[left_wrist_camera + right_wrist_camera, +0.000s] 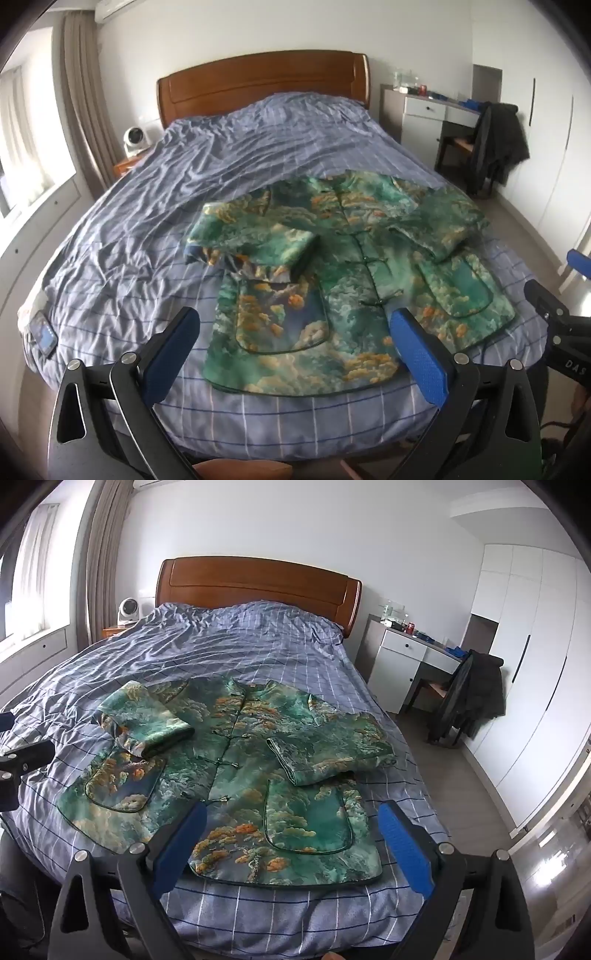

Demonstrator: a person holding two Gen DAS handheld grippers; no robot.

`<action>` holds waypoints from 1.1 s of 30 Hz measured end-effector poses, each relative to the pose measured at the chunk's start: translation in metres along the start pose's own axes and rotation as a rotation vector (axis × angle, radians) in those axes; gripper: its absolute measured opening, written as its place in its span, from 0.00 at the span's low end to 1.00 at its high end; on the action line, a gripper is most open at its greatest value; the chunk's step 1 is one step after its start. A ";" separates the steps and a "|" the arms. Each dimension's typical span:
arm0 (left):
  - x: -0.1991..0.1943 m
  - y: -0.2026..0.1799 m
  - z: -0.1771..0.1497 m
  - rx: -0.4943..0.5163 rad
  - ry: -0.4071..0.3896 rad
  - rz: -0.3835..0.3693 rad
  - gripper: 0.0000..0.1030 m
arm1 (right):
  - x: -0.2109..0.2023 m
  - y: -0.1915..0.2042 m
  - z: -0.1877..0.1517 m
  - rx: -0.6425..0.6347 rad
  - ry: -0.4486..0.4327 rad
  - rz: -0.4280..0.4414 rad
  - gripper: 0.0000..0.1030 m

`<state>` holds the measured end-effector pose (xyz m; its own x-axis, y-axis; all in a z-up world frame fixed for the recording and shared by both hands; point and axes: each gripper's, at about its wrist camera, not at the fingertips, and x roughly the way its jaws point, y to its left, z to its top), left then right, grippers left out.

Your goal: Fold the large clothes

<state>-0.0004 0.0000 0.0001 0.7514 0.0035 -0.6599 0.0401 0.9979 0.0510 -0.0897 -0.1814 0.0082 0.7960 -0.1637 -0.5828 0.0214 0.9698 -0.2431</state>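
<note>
A green patterned jacket (pixel 343 280) with orange cloud print lies face up on the bed, front buttoned, both sleeves folded in across the chest. It also shows in the right wrist view (pixel 236 775). My left gripper (pixel 295 325) is open and empty, held above the jacket's hem near the bed's foot. My right gripper (pixel 291 823) is open and empty, above the hem on the jacket's right side. The right gripper shows at the edge of the left wrist view (pixel 554 314).
The bed (pixel 184 192) has a wrinkled blue checked cover and a wooden headboard (pixel 262 81). A phone (pixel 43 334) lies at the bed's left edge. A desk (pixel 413 657) and a chair with a dark coat (pixel 476 698) stand to the right. A fan (pixel 133 138) sits on the nightstand.
</note>
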 end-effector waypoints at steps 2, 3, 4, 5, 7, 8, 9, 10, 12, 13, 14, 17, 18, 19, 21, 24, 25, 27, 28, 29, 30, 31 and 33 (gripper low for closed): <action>0.000 0.000 0.000 -0.003 0.002 -0.001 1.00 | 0.000 -0.001 0.000 0.007 0.004 0.005 0.93; -0.001 0.001 0.000 -0.004 0.003 -0.002 1.00 | 0.000 -0.001 0.000 0.006 0.003 0.006 0.93; -0.005 -0.003 -0.001 -0.004 0.002 -0.004 1.00 | 0.001 -0.001 0.000 0.006 0.003 0.005 0.93; -0.006 -0.004 -0.001 -0.005 0.001 -0.003 1.00 | 0.001 -0.001 0.000 0.005 0.003 0.004 0.93; -0.003 -0.004 0.000 -0.003 0.012 -0.003 1.00 | 0.002 -0.001 0.001 0.004 0.004 0.004 0.93; -0.004 -0.005 0.000 -0.004 0.012 -0.003 1.00 | 0.003 -0.001 0.001 0.003 0.005 0.003 0.93; -0.004 -0.006 0.000 -0.003 0.011 -0.002 1.00 | -0.004 0.002 0.001 0.007 -0.003 0.006 0.93; -0.003 -0.004 0.001 0.000 0.014 -0.004 1.00 | -0.005 0.003 0.001 0.006 -0.005 0.005 0.93; -0.004 -0.005 0.000 0.001 0.015 -0.004 1.00 | -0.005 0.007 0.006 0.006 -0.004 0.009 0.93; -0.004 -0.006 0.000 0.001 0.014 -0.004 1.00 | -0.005 0.008 0.007 0.006 -0.004 0.010 0.93; -0.005 -0.007 0.000 0.001 0.014 -0.004 1.00 | -0.005 0.009 0.008 0.007 -0.002 0.012 0.93; -0.002 -0.006 0.000 -0.003 0.012 -0.007 1.00 | -0.006 0.004 0.007 0.006 -0.001 0.018 0.93; -0.002 -0.006 0.000 -0.001 0.013 -0.006 1.00 | -0.006 0.002 0.003 0.005 -0.009 0.023 0.93; -0.002 -0.006 0.000 0.000 0.013 -0.005 1.00 | -0.005 0.002 0.003 0.007 -0.009 0.024 0.93; -0.003 -0.007 0.000 0.000 0.014 -0.006 1.00 | -0.005 0.002 0.003 0.007 -0.010 0.027 0.93; -0.005 -0.008 0.000 0.002 0.014 -0.008 1.00 | -0.005 0.002 0.003 0.008 -0.011 0.028 0.93; -0.006 -0.009 0.000 0.002 0.014 -0.007 1.00 | -0.004 0.002 0.003 0.009 -0.011 0.029 0.93; -0.005 -0.009 0.000 -0.001 0.015 -0.008 1.00 | -0.005 0.002 0.002 0.009 -0.016 0.031 0.93; -0.005 -0.009 0.000 -0.002 0.016 -0.007 1.00 | -0.006 0.002 0.002 0.009 -0.018 0.032 0.93; -0.005 -0.008 -0.001 0.000 0.014 -0.008 1.00 | -0.006 0.002 0.002 0.009 -0.018 0.032 0.93; -0.005 -0.008 -0.001 0.002 0.013 -0.009 1.00 | -0.006 0.002 0.002 0.009 -0.019 0.032 0.93; -0.004 -0.008 -0.001 0.002 0.014 -0.010 1.00 | -0.006 0.002 0.002 0.009 -0.017 0.031 0.93; -0.005 -0.007 -0.001 0.003 0.015 -0.012 1.00 | -0.005 0.002 0.003 0.011 -0.015 0.031 0.93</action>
<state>-0.0048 -0.0071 0.0022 0.7406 -0.0077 -0.6719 0.0513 0.9977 0.0451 -0.0923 -0.1778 0.0130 0.8055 -0.1307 -0.5779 0.0030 0.9762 -0.2166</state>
